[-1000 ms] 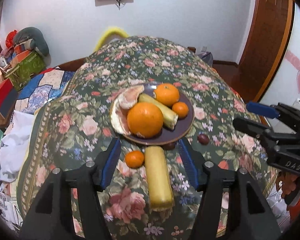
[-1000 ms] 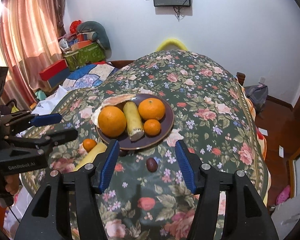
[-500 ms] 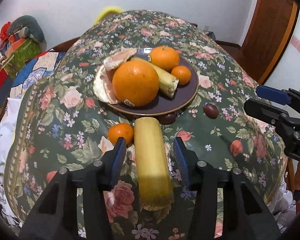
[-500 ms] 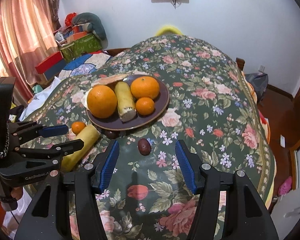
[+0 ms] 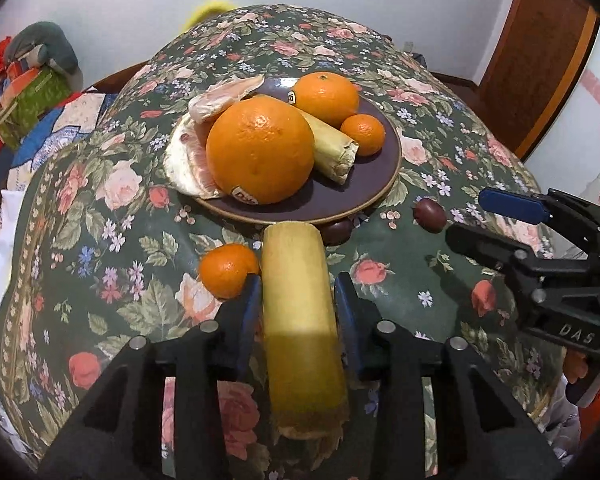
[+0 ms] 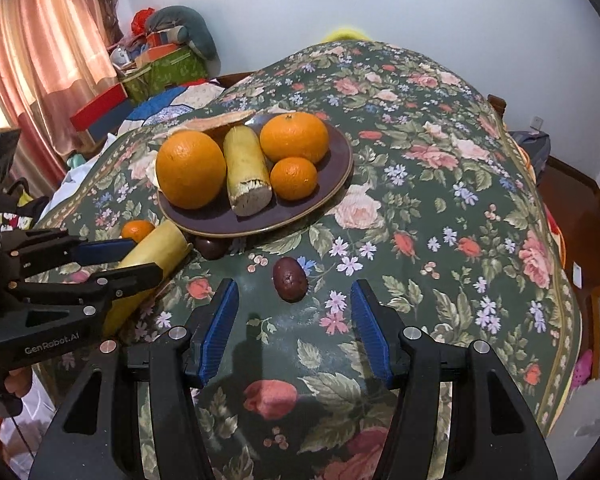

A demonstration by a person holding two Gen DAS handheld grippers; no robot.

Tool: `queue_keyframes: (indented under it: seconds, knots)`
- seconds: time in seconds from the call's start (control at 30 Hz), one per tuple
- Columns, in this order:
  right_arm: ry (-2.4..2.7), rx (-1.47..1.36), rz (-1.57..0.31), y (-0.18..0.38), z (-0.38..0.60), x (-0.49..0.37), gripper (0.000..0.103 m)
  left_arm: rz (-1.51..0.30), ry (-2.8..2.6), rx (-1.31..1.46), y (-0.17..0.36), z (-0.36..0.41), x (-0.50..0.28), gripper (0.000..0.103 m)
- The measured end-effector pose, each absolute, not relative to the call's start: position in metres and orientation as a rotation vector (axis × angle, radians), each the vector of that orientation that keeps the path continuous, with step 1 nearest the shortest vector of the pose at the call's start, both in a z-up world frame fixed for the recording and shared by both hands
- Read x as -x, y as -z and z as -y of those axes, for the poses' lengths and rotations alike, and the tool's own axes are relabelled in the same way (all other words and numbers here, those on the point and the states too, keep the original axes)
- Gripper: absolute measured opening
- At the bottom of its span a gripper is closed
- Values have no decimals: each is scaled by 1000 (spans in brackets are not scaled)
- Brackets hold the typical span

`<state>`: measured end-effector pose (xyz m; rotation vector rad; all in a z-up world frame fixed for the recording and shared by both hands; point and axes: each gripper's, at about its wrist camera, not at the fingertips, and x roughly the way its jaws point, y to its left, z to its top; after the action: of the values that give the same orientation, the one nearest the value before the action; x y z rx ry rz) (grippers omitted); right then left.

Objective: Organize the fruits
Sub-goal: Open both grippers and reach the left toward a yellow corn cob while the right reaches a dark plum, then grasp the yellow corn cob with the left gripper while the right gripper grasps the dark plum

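Observation:
A brown plate (image 5: 332,204) holds a big orange (image 5: 260,154), a second orange (image 5: 326,98), a small mandarin (image 5: 363,135), a yellow stalk piece (image 5: 332,148) and pomelo segments (image 5: 224,98). My left gripper (image 5: 296,304) has its blue pads closed against a long yellow stalk (image 5: 300,320) lying on the cloth in front of the plate, beside a loose mandarin (image 5: 226,270). My right gripper (image 6: 294,326) is open, just short of a dark plum (image 6: 290,278). A second plum (image 6: 210,246) lies at the plate's rim.
The table carries a green floral cloth (image 6: 440,208) that falls away at the right and near edges. Boxes and bundled fabric (image 6: 160,64) are stacked beyond the far left side. A wooden door (image 5: 540,60) stands at the right.
My left gripper has moved down and forward over the long yellow stalk and its jaws have narrowed onto it. My right gripper has moved closer to the dark plum, still open.

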<state>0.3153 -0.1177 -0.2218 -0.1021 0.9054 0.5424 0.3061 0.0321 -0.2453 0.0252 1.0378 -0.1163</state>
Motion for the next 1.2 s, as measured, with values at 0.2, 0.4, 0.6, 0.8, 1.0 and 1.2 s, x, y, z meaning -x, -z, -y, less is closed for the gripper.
queue_keyframes:
  seconds: [0.2,0.4,0.6,0.8,1.0,1.2]
  knots:
    - [-560,116,-920,232,111,-321,45,-1076,134,1,257,-34,-319,40]
    - [-566,120,-923,238,106,-325,33,-1070,128,31,261,-37,-324,36]
    - [-573,109,-921,237,106,-328,17,-1042,126,18,250,-38,-316,36]
    - [-569,98,-905,227,110,-324,15,-972,129,15,221,-39,-304,36]
    - [-561,85,-873,212,116,-318,15,-910,134,18,193,-38,-294,35]
    - [-550,78,-824,193,123,-315,15,-852,145,27,170,-36,-293,35]
